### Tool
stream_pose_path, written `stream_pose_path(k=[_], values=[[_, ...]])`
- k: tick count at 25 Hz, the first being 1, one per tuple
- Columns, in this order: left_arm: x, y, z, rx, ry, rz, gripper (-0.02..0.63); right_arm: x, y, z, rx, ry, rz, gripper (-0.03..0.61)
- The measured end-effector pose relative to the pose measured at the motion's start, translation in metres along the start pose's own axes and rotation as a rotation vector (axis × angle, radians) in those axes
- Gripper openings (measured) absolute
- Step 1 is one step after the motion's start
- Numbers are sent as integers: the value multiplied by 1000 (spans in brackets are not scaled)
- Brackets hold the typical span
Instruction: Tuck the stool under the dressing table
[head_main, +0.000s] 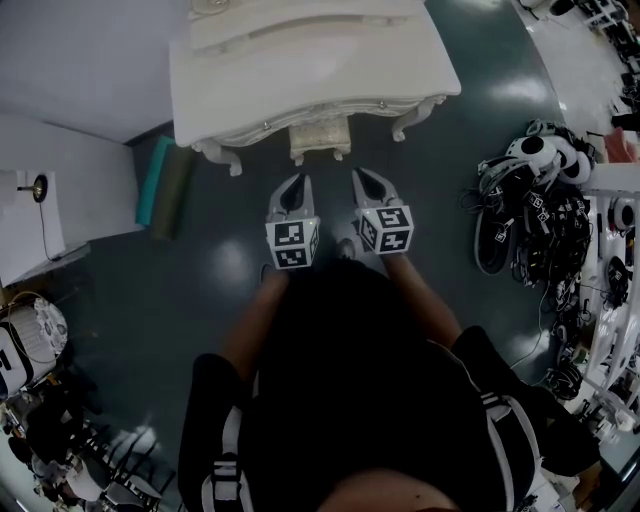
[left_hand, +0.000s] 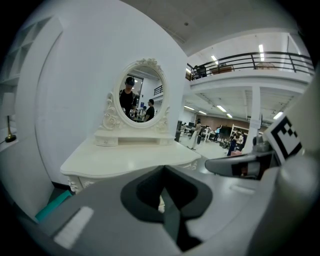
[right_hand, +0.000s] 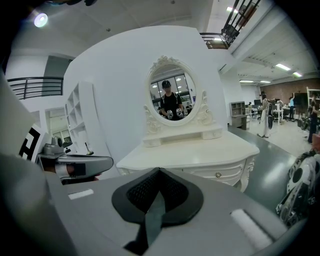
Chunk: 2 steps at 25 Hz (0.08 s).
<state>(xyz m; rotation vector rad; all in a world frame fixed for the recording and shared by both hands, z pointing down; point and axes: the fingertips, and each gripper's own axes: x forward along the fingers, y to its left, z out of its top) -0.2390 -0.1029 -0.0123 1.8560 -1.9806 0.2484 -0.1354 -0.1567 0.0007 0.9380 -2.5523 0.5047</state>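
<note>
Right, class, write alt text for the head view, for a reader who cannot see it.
From above, a person holds the left gripper and right gripper side by side, both shut and empty, pointing at a white dressing table with a cream stool tucked under its front. Headsets and cables are heaped at right.

On the dark floor (head_main: 480, 110): white dressing table (head_main: 310, 60) at 12 o'clock, stool (head_main: 320, 135) under it, tangled cables (head_main: 535, 215) at 3 o'clock.

- Black top (head_main: 360, 400) with short black sleeves (head_main: 208, 392).
- White stripes (head_main: 228, 450) down both sides of the clothing.
- Pale grey shells, dark inside, on left tongs (head_main: 299, 182) and right tongs (head_main: 360, 175).
- White cubes (head_main: 291, 243) printed with black square markers.
</note>
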Motion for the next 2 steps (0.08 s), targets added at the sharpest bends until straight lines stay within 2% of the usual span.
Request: stream_pose_path(k=[2], values=[[-2, 3, 0, -1, -1, 2, 8, 1, 3, 1, -2, -1, 2, -3]])
